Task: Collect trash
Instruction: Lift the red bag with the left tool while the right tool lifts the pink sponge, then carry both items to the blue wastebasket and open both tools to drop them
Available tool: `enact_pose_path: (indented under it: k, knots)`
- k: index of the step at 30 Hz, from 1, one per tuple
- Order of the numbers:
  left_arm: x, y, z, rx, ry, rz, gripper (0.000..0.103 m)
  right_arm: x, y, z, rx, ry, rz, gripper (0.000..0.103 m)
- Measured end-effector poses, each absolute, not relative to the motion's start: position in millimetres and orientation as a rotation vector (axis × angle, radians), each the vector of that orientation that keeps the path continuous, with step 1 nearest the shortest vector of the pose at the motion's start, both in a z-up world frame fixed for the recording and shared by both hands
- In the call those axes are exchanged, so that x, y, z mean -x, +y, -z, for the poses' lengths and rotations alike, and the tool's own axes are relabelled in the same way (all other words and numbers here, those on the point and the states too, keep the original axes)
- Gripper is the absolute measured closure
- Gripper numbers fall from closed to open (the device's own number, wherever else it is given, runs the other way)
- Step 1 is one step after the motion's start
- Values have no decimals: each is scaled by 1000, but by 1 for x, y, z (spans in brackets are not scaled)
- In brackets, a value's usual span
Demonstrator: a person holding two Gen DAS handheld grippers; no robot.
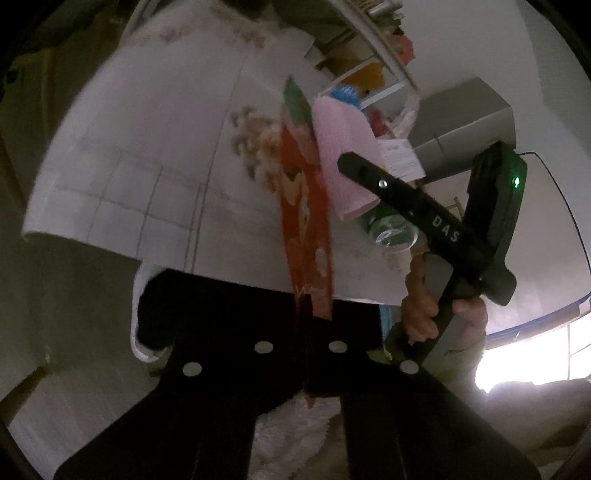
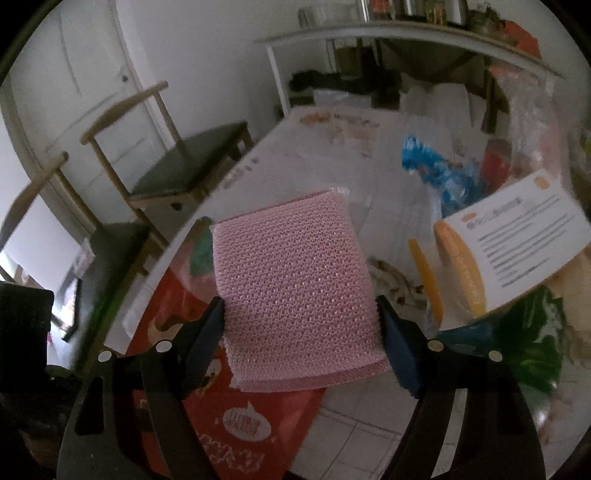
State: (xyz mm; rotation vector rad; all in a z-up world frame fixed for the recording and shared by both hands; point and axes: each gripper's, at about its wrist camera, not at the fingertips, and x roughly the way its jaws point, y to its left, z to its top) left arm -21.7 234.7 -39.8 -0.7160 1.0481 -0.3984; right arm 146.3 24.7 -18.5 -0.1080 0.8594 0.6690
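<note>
My left gripper [image 1: 301,321] is shut on a red printed snack bag [image 1: 304,206], held edge-on and upright above the white tablecloth [image 1: 140,155]. The same bag [image 2: 236,413] lies flat-faced below the right gripper in the right wrist view. My right gripper [image 2: 301,332] is shut on a pink mesh foam pad [image 2: 295,280], one finger on each side. From the left wrist view the pad [image 1: 343,147] and the right gripper's finger [image 1: 388,184] show to the right of the bag. A green plastic bottle [image 1: 391,225] sits behind that gripper.
A white card with orange print [image 2: 517,243], a blue crumpled wrapper [image 2: 439,170], a green bag [image 2: 532,332] and clear plastic clutter the table's right side. Two wooden chairs [image 2: 184,162] stand at the left edge. A shelf [image 2: 406,33] is behind.
</note>
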Motion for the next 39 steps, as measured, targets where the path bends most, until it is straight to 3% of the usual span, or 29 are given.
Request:
enact_pose_path:
  k: [13,24,29,39]
  knots:
    - [15,197,-51,524,881,473,103,-119,-66,-57,-152,679,-718,28]
    - [-50,63,-124,299,770,842,103,-80,-280,-87,-446,480,-276,28]
    - [-99,-50,-122,185,856,982,103,-52,-397,-55,-674,492,-7,27]
    - [-161,-309,-31,-111,1157,1039,103,-27,-544,109,-1218,624,260,27]
